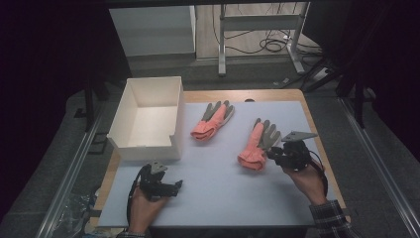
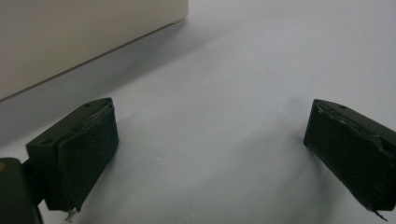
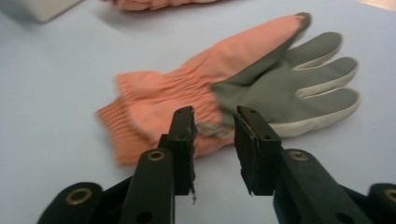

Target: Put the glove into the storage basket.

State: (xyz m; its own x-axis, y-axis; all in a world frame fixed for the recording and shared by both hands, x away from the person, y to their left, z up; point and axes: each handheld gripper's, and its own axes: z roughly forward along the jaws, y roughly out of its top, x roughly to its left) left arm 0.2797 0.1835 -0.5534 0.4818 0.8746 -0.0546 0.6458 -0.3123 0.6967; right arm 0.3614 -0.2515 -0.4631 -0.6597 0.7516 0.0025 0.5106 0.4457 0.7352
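White sheet [image 1: 218, 188] covers the wooden table [image 1: 324, 148]; no writing is legible anywhere. At far left sits an open, smooth white box [image 1: 148, 119]. Two orange gloves with ribbed cuffs and grey textured palms lie flat: the far glove [image 1: 213, 121] mid-table, the near glove [image 1: 257, 144] right. Touching its palm edge, the right gripper [image 3: 215, 135] is slightly parted, clamping nothing. Near left, the left gripper [image 2: 210, 149] gapes wide, released.
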